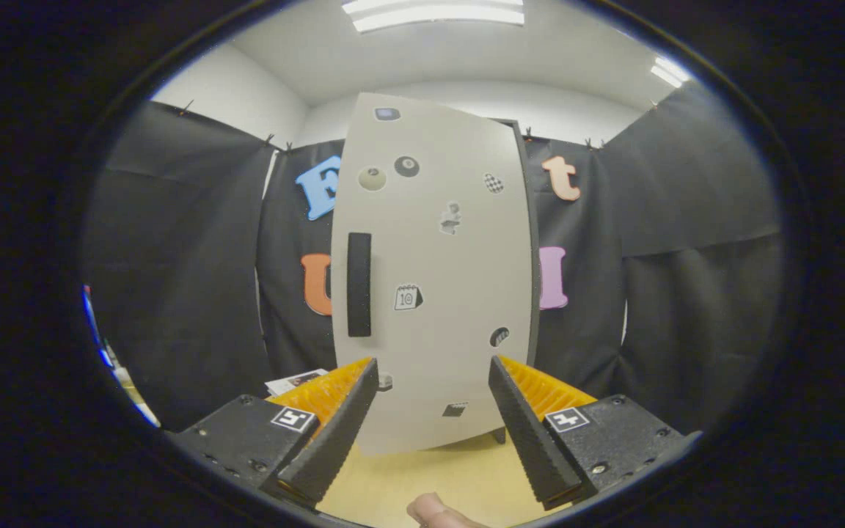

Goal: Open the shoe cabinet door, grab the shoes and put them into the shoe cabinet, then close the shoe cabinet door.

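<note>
**shelf_lurker:** Gripper view, one frame. How far along would you call this? The shoe cabinet door (459,293) stands upright dead ahead, covered in little stickers (406,297), with the black handle (359,284) running vertically near the door's left edge.

**tongs_and_tea:** Honestly it reads two ways. The door faces the camera almost flat and covers the whole opening. The dark cabinet frame (535,257) peeks out along the door's right edge, so I'd guess the hinges are on that side. It may be a hair ajar on the handle side, but the fisheye bends everything, so I can't swear to it. A door lying like that fits a cabinet waiting to be opened, and it equally fits one with the shoes inside and the door swung back. I can't tell where the shoes are from this shot, and nothing behind the door is visible.

**shelf_lurker:** And the gripper (433,363)?

**tongs_and_tea:** The jaws are wide apart, holding nothing and touching nothing. The lower part of the door sits in the gap between them, clearly beyond the tips. The handle is up and just left of the left tip, so they're not lined up on it.

**shelf_lurker:** Anything else near the door?

**tongs_and_tea:** There's pale wooden surface (422,469) under the door's bottom edge and some papers (292,382) lying left of the door, low down. A person's fingertip (433,512) pokes in between the jaw bases.
</note>
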Demonstrator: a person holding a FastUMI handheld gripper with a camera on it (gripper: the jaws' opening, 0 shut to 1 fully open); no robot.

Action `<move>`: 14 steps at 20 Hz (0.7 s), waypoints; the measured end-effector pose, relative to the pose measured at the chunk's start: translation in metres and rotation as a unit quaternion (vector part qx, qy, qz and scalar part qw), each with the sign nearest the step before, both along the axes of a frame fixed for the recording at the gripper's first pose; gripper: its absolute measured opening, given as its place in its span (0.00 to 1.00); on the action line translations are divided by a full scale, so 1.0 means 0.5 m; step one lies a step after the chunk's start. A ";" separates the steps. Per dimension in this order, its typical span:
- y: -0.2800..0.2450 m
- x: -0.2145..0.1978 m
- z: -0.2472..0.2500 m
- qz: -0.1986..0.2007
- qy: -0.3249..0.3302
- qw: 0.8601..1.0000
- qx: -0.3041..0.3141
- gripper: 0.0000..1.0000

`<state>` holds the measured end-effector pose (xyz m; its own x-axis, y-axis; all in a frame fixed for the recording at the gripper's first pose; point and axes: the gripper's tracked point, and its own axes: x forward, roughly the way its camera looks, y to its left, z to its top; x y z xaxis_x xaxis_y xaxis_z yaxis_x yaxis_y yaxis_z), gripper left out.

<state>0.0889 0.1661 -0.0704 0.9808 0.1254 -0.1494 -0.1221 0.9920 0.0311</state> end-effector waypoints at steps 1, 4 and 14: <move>-0.017 -0.007 0.004 -0.014 -0.001 1.000 -0.001 0.99; -0.034 -0.040 0.025 -0.027 -0.022 0.999 -0.009 0.99; -0.011 -0.116 0.048 0.007 -0.049 0.998 -0.025 0.99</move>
<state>0.0307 0.1606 -0.0461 0.9893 0.1336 -0.0594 -0.1357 0.9902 -0.0321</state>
